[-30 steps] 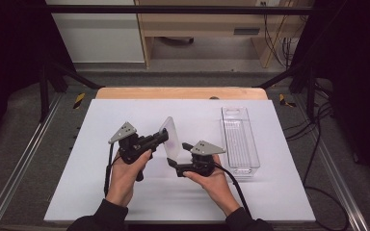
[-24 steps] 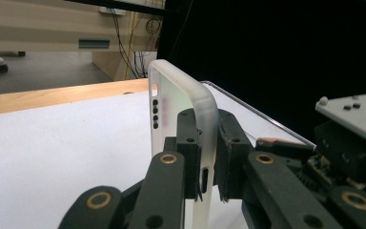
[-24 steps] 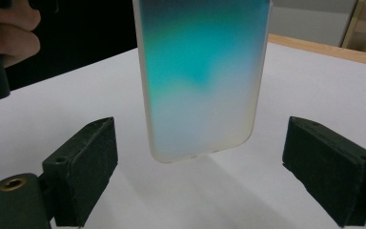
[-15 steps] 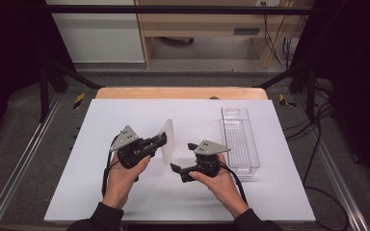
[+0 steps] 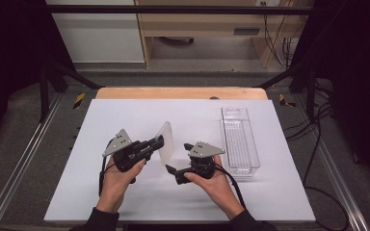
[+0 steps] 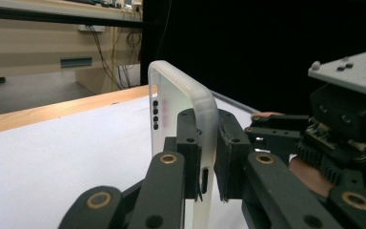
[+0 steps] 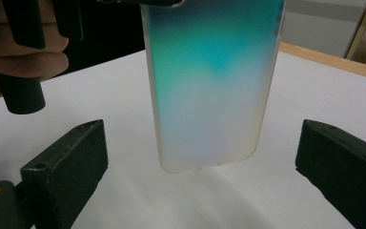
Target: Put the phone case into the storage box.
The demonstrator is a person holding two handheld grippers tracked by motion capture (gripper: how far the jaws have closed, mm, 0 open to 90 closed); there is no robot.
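— Left gripper: what is it doing?
— Its jaws are pinched on the edge of a translucent phone case, seen close up in the left gripper view, where the case stands upright between the two black pads.
— Where is the case over the table?
— Held above the white table sheet, near its middle, between the two grippers.
— And the right gripper?
— Spread wide. In the right gripper view the case hangs ahead of the jaws, centred between them and touching neither.
— Anything else nearby?
— A clear plastic tray lies on the sheet, just beyond the right hand.
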